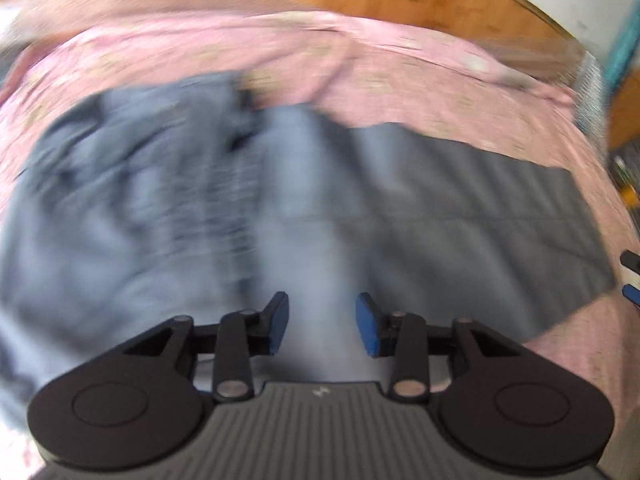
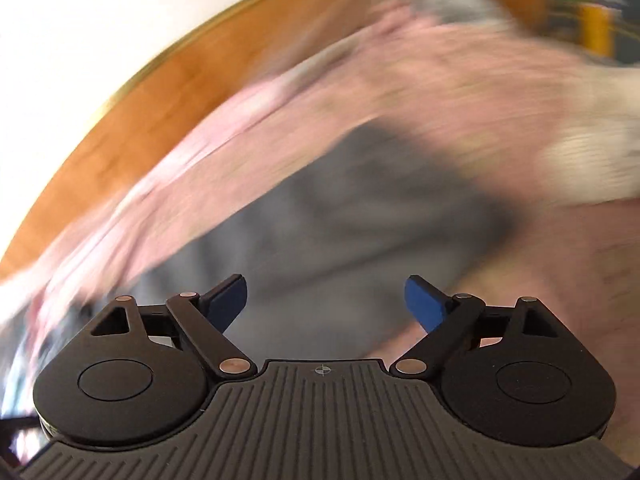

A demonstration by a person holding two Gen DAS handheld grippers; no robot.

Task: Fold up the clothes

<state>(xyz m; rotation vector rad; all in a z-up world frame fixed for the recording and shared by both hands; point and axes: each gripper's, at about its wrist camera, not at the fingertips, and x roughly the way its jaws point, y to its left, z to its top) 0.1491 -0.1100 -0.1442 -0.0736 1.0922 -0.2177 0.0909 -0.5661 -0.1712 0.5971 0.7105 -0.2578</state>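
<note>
My 2 grippers hold nothing: the left gripper [image 1: 322,322] stands partly open, the right gripper [image 2: 325,304] wide. Just beyond them the grey garment [image 1: 248,208] lies half-folded on the pink bedspread [image 1: 400,68]. I'd slow down and pinch 1 clean edge next, I judge.

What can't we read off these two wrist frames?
- Left wrist view: left half of the grey garment is motion-blurred; its folds are unreadable.
- Left wrist view: right gripper is cut off by the right edge.
- Right wrist view: whole scene smeared; the garment's outline on the pink bedsheet is unclear.
- Both: what kind of garment it is.
</note>
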